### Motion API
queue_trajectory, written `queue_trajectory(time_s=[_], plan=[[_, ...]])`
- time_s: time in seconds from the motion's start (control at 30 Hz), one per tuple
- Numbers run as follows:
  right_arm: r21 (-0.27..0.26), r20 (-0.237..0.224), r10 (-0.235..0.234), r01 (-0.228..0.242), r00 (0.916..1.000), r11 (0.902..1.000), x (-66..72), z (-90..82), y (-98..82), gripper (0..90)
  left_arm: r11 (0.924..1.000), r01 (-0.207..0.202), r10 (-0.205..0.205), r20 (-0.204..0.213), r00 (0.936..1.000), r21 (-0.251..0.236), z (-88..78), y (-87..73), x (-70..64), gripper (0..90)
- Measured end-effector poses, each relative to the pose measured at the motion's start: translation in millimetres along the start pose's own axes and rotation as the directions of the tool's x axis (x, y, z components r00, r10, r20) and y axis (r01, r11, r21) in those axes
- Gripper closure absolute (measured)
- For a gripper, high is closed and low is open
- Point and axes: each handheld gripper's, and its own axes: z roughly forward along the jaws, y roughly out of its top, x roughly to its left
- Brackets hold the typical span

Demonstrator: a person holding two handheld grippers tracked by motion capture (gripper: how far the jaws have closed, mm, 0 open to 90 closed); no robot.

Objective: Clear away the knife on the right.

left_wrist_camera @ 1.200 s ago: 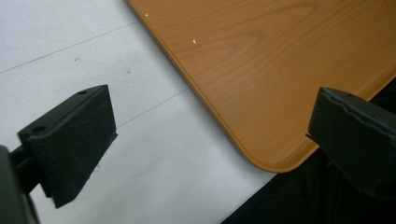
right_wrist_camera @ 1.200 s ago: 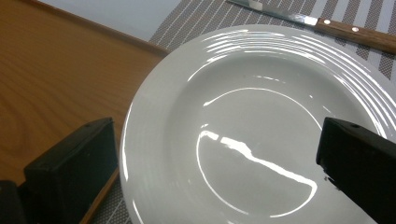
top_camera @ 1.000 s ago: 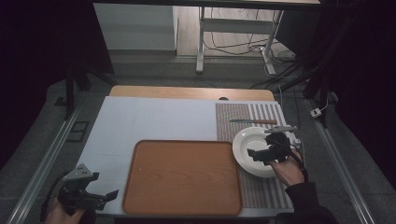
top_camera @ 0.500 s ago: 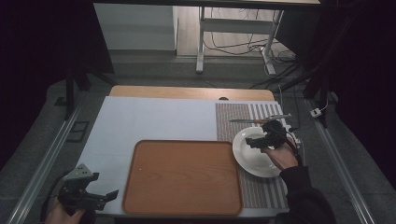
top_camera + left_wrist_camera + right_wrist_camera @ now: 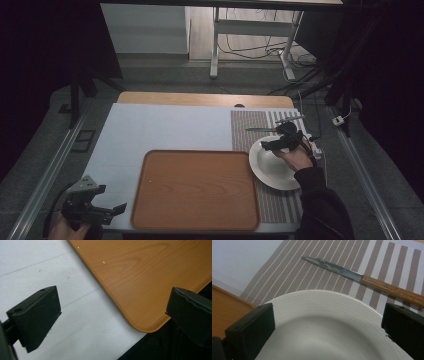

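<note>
A white plate (image 5: 272,170) lies on a striped placemat (image 5: 250,127) at the table's right. Behind it lies a wooden-handled knife (image 5: 272,128), blade pointing left. My right gripper (image 5: 280,143) hovers open over the plate's far rim. In the right gripper view the plate (image 5: 324,325) spreads between the open jaws of my right gripper (image 5: 327,322), and the knife (image 5: 362,277) is just beyond it. A wooden tray (image 5: 195,190) sits front centre. My left gripper (image 5: 107,212) stands open and empty at the front left corner, its jaws to either side of the tray's corner (image 5: 150,277).
A pale mat (image 5: 165,125) covers most of the tabletop, with a wooden strip (image 5: 200,98) along the far edge. Beyond the table are a desk leg (image 5: 215,50) and cables on the floor. The surroundings are dark.
My right gripper has moved away from the person, from the plate's middle to its far rim, closer to the knife. The left gripper has stayed put.
</note>
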Motion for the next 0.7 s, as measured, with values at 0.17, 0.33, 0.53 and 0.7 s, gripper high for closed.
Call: queue_trajectory(time_s=[0.17,0.33,0.53,0.7], plan=[[0.001,0.010,-0.019,0.019,0.9998,0.9998,-2.4,6.2,8.3,9.8,1.0000,-0.001,0.001,0.003,1.0000,0.001,0.1,0.0,-0.2,0.0],[-0.012,0.021,-0.021,0.021,0.9995,0.9997,-10.8,7.6,18.5,32.5,1.0000,0.000,0.000,0.004,1.0000,0.001,0.1,0.0,-0.1,0.0],[0.017,0.000,-0.017,0.017,0.9999,0.9997,-25.5,11.9,26.0,61.7,1.0000,0.000,0.000,0.003,1.0000,0.001,0.2,-0.2,-0.2,0.0],[0.033,-0.006,-0.029,0.030,0.9996,0.9990,-40.2,17.5,29.0,87.6,1.0000,-0.002,0.002,0.000,1.0000,0.002,0.4,-0.2,-0.6,0.0]])
